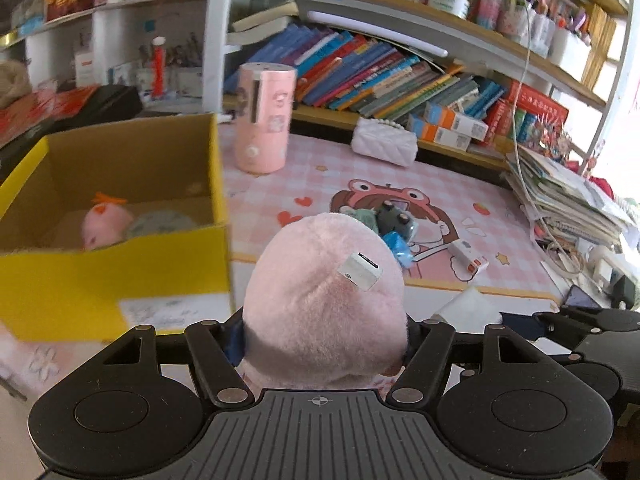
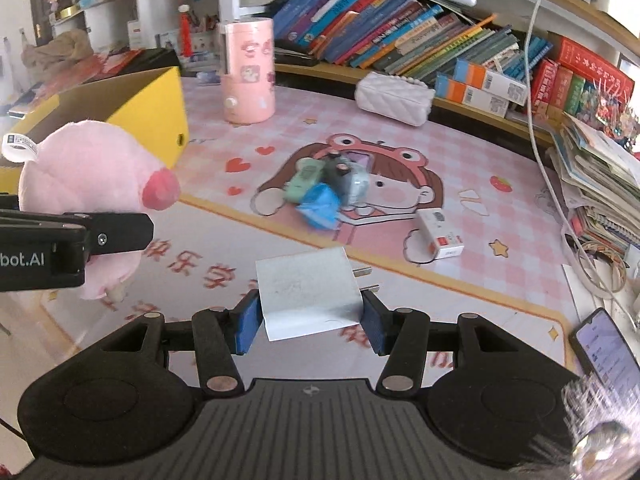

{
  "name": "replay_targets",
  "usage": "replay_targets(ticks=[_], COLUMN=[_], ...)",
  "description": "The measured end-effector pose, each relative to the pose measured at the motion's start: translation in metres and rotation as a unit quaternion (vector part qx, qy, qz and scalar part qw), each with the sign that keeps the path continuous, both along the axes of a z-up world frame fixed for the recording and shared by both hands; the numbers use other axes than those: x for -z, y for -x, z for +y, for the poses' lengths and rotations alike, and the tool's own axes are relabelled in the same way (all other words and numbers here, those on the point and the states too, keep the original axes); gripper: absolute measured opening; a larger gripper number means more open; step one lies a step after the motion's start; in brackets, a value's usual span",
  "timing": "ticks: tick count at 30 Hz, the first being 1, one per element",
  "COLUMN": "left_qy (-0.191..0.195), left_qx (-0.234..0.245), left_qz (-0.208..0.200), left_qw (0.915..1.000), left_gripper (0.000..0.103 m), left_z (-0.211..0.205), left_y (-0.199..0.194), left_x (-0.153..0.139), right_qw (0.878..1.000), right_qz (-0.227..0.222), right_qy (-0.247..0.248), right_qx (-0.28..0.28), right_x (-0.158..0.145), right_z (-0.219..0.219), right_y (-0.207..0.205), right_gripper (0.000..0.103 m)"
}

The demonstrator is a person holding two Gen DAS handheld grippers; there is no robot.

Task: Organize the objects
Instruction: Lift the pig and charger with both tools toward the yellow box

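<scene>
Left wrist: pink plush pig between left tool fingers.

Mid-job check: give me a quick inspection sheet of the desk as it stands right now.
Surface: pink cartoon desk mat, mostly open.
Job's things: pink plush toy in the left gripper; white charger plug in the right gripper; yellow box already holds another pink plush.
Clutter: small pile of toys, small white box, white quilted purse, pink cylinder, phone.
Grippers: both jaws closed on their items.
Cables: white cord hanging at the right.
Surroundings: bookshelves, paper stack.
</scene>
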State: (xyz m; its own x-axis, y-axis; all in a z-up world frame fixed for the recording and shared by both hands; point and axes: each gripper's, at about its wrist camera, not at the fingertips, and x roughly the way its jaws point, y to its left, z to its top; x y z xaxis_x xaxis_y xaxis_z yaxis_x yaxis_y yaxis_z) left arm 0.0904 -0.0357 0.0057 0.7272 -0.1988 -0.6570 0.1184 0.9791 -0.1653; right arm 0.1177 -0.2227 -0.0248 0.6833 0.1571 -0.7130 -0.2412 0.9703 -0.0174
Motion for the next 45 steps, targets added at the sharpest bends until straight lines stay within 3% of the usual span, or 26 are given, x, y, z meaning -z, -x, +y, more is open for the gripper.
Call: replay_targets(ticks=[22,45], left_qy=[0.01,0.011], left_qx=[-0.057,-0.079], left_qz=[0.022,-0.009], left_qw=[0.9981,0.9968], left_gripper=[0.068,0.068], left_z=[0.107,0.164], left_y=[0.091,0.127], left_x=[0.001,-0.01], right_qw=[0.998,0.996], right_qz=[0.013,-0.008], right_qy=[-0.001,-0.001], right_qx=[-0.06,-0.088], right_x=[-0.004,-0.011], right_z=[0.108,0.171], right_y=[0.085,0.121], right_gripper=[0.05,0.05])
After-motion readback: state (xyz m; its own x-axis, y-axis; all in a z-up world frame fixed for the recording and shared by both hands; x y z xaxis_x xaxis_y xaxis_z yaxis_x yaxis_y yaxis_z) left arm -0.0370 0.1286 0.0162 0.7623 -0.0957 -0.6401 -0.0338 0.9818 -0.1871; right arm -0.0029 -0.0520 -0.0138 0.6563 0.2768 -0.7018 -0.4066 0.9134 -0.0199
